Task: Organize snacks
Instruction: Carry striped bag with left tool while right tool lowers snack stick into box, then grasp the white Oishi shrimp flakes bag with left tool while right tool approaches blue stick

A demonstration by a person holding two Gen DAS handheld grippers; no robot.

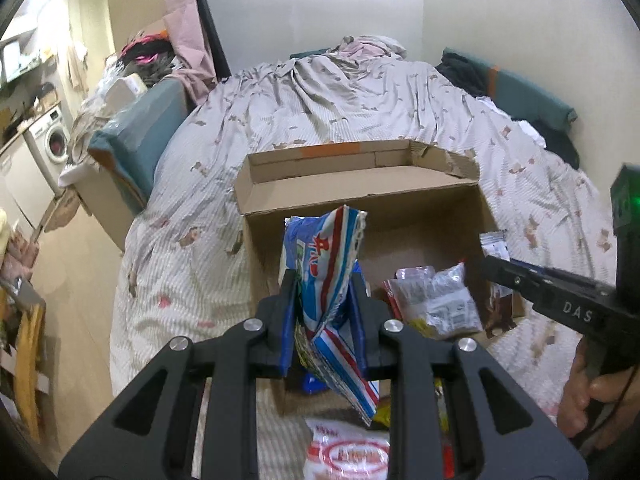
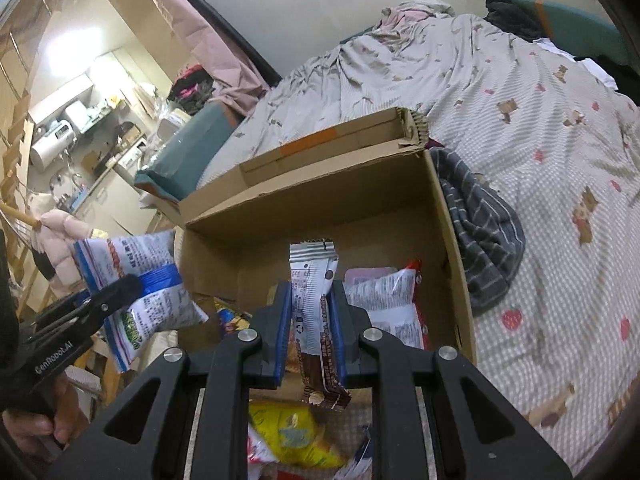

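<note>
An open cardboard box (image 1: 400,192) (image 2: 320,200) lies on the bed. My left gripper (image 1: 325,280) is shut on a blue, white and red snack bag (image 1: 328,264), held above the box's near left edge; it also shows at the left of the right wrist view (image 2: 136,292). My right gripper (image 2: 310,292) is shut on a silver and brown snack bar wrapper (image 2: 314,300), held over the box's near side. A white and red snack bag (image 2: 392,304) (image 1: 436,300) lies inside the box.
More snack packs lie in front of the box: a white and red pack (image 1: 348,452) and a yellow pack (image 2: 292,436). A grey striped cloth (image 2: 484,232) lies against the box's right wall. The bear-print bedsheet (image 1: 320,112) surrounds the box.
</note>
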